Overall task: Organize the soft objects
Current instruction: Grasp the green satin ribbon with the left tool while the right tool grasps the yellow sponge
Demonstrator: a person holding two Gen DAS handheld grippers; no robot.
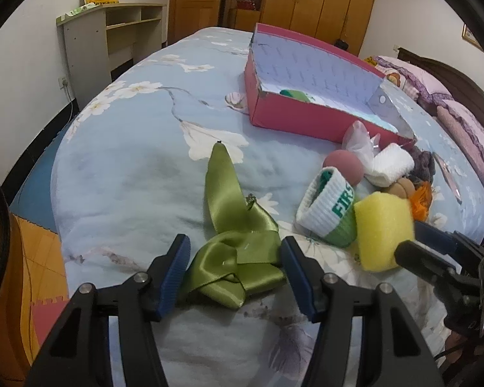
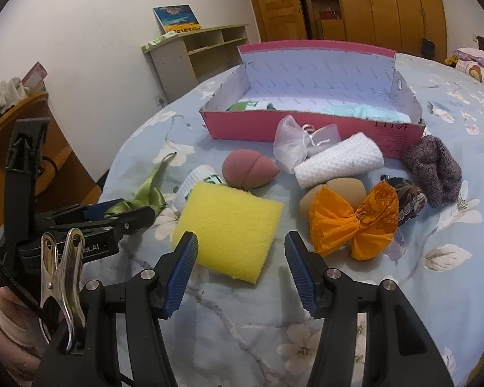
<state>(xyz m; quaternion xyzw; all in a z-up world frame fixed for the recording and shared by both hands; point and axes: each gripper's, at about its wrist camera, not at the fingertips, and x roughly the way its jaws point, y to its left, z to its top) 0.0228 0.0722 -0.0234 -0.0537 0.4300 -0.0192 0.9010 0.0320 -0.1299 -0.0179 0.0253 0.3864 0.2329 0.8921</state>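
Just bare bedspread (image 2: pixel 229 329) before sponge (image 2: pixel 229 225).

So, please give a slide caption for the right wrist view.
Open right gripper nears yellow sponge before pink box.

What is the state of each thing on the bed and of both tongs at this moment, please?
Left tongs: open, astride the green ribbon, which lies loose on the bed.
Right tongs: open, just before the yellow sponge, which lies flat.
Pink box: open, partly filled.
White cloth: rolled, lying outside the box.
Wristband: on its side.
Orange bow: outside the box.
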